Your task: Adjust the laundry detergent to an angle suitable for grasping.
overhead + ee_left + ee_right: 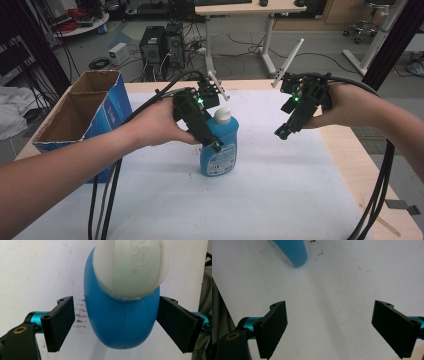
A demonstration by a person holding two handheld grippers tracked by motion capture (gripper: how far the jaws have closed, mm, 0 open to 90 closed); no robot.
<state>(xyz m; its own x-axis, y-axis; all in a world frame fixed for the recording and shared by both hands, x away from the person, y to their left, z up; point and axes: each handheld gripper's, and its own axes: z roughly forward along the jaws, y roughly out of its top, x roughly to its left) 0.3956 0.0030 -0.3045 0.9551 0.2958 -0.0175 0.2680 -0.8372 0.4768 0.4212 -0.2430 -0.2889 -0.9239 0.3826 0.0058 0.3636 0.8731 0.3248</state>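
The blue bottle (218,150) stands upright near the middle of the white-covered counter (280,190), right of the cardboard box (80,110). The left claw (216,145) straddles it with jaws apart, a gap showing on one side. The right claw (281,132) hovers to the bottle's right, jaws wide apart and holding nothing.

Smooth blue plastic bottle (120,317) with a matt white cap (130,267) beside a brown cardboard box (80,112).

Even, fairly bright overhead light, with soft shadows on the white table (280,190). The high view is slightly soft and bowed at its edges. In the left gripper view, the white cap (130,265) looms blurred, faintly glaring.
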